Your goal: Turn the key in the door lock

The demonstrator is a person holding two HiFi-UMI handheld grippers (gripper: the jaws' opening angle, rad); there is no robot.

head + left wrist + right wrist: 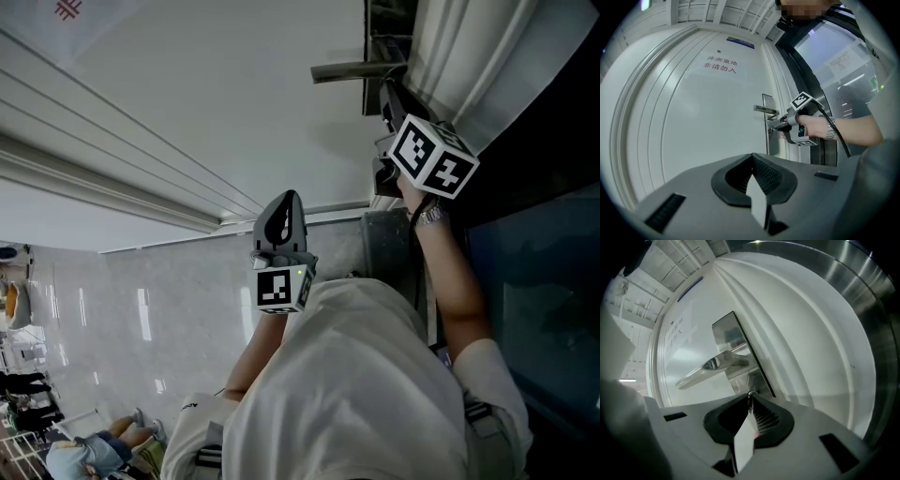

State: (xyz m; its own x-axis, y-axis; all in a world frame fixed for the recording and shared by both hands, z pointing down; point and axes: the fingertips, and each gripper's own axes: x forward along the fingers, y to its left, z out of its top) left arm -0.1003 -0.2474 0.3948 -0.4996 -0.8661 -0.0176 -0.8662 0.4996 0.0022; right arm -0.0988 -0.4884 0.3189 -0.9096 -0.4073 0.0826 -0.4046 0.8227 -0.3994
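Contact is at the lock: the right tongs [750, 397] have their two dark ribbed jaws drawn nearly together, and pinched at their tips is a small silver key [750, 394], just below centre of the right gripper view. The key meets the tall brushed-steel lock plate [737, 345] right under the long silver lever handle [712, 365], which juts toward the left of that frame. The plate sits on a white door with raised moulding [811, 333].

In the left gripper view the right tongs [779, 126] show small at right of centre. They point left into the plate [769, 140] beneath the handle [765, 109] and are carried by a hand [813, 126] with a metal wristwatch [829, 129]. A black cable [838, 140] loops past the wrist. Red lettering [721, 65] marks the door [693, 131] at upper centre.

The left tongs [753, 159] fill the bottom of that view, jaws closed against each other with nothing between them, well apart from the door. In the head view the left tongs [289, 199] sit at centre. The right tongs [386, 94] are at upper right, beside their black-and-white marker cube [433, 157].
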